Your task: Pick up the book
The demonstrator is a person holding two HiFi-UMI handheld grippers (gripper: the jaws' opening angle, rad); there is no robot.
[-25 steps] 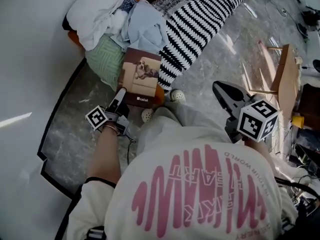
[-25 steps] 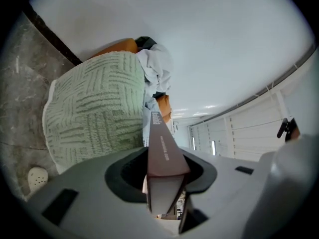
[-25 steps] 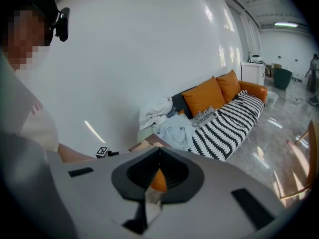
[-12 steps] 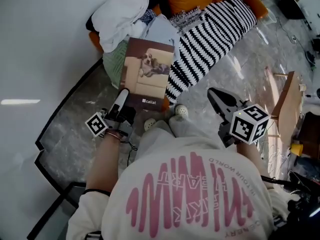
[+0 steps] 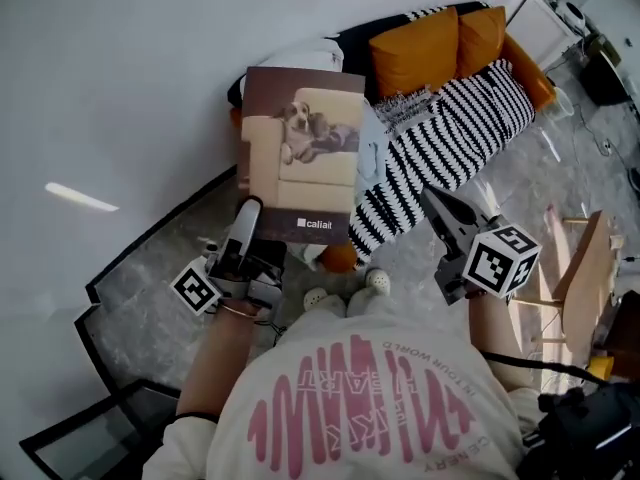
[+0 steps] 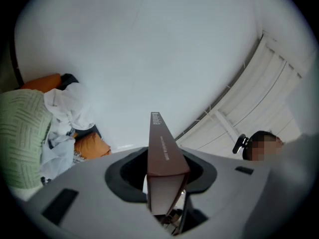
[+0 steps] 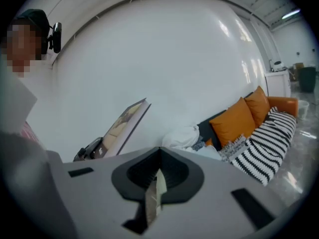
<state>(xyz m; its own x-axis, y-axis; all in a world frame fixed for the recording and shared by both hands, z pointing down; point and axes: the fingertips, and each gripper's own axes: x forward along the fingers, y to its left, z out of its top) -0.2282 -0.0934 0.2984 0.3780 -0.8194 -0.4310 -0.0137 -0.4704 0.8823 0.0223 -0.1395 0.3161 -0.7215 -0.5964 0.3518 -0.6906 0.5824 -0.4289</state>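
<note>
The book (image 5: 302, 153), brown with a dog on a cream sofa on its cover, is held up in the air in front of the white wall. My left gripper (image 5: 250, 218) is shut on its lower left corner. In the left gripper view the brown spine (image 6: 162, 151) stands upright between the jaws of that gripper (image 6: 164, 203). My right gripper (image 5: 440, 206) hovers to the right of the book, apart from it, jaws together with nothing in them. The right gripper view shows the tilted book (image 7: 124, 126) at the left, with its own gripper (image 7: 153, 193) shut.
Below the book is a sofa with orange cushions (image 5: 420, 53), a black-and-white striped blanket (image 5: 450, 148) and a pile of pale clothes (image 5: 372, 153). A green knitted cushion (image 6: 20, 133) lies at the left. A wooden stand (image 5: 585, 278) is at the right on the marble floor.
My left gripper has lifted the book well up from the pile of clothes and tipped it more upright. The right gripper has risen a little and swung towards the sofa.
</note>
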